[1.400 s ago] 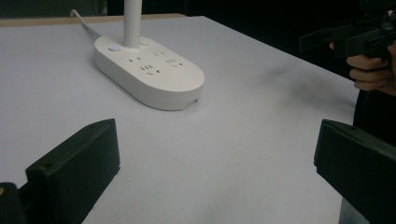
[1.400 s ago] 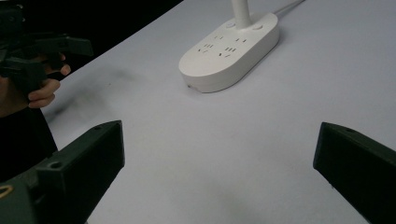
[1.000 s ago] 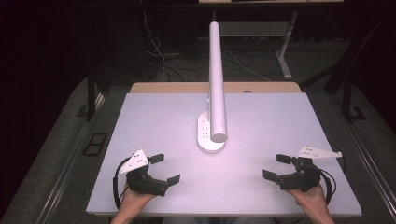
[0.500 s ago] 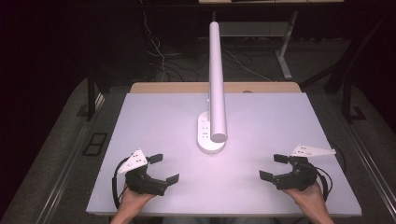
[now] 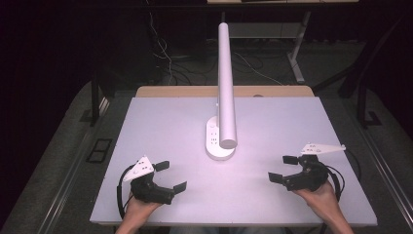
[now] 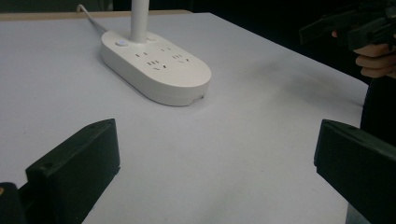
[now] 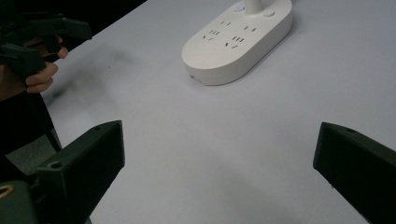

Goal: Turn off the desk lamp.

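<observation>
A wide, pale lavender-white rectangular table (image 5: 160, 122) carries the whole scene, its top bare apart from one appliance near the middle. That appliance is a white desk lamp (image 5: 225, 83) with a long cylindrical head reaching toward the person, rising on a slim stem from an oval white plastic base (image 6: 154, 67) that doubles as a power strip — socket slots and a small round button show on its top face, and a white cord (image 6: 88, 13) trails off its far end.

The black left gripper (image 5: 170, 176) rests low at the near-left of the table, jaws spread wide with nothing between them. The black right gripper (image 5: 283, 168) sits at the near-right, likewise released and empty. Both point inward at the lamp base, which lies well apart from each, roughly between them and farther up the table.

This looks like the opening approach — neither tool has touched anything yet. The likely next move is a reach forward to the base, perhaps one gripper steadying its rim while the other tip presses the button or takes the stem; a narrow, careful contact would be needed, since the smooth base could slide.
</observation>
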### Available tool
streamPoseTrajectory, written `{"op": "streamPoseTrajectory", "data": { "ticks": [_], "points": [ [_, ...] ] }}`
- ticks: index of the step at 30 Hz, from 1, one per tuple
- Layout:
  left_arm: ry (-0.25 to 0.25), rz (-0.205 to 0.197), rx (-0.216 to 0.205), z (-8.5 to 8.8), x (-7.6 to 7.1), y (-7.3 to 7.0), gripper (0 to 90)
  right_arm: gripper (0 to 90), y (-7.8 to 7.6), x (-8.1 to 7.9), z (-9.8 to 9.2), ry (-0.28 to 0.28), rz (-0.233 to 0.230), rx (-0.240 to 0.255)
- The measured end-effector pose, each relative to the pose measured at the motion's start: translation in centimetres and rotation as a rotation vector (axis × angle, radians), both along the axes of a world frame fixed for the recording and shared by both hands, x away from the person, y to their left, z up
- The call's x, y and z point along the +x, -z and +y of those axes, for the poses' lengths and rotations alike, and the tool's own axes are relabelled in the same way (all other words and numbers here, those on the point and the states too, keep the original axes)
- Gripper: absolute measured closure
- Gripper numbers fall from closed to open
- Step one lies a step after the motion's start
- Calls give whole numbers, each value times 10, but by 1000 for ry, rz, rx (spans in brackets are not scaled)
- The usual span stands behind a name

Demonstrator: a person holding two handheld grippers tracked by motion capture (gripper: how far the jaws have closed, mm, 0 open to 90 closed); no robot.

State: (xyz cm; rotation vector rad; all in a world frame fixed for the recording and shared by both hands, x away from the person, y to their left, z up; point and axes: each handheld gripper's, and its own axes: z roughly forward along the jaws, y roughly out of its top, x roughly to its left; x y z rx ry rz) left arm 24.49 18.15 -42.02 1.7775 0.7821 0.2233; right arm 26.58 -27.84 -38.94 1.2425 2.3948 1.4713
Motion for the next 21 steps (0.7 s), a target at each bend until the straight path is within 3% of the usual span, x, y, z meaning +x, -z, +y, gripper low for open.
{"op": "streamPoseTrajectory", "data": {
  "ticks": [21],
  "points": [
    [4, 3, -6, -1, -1, 0, 0, 21, -25, 35, 20, -69, 5, -57]
  ]
}}
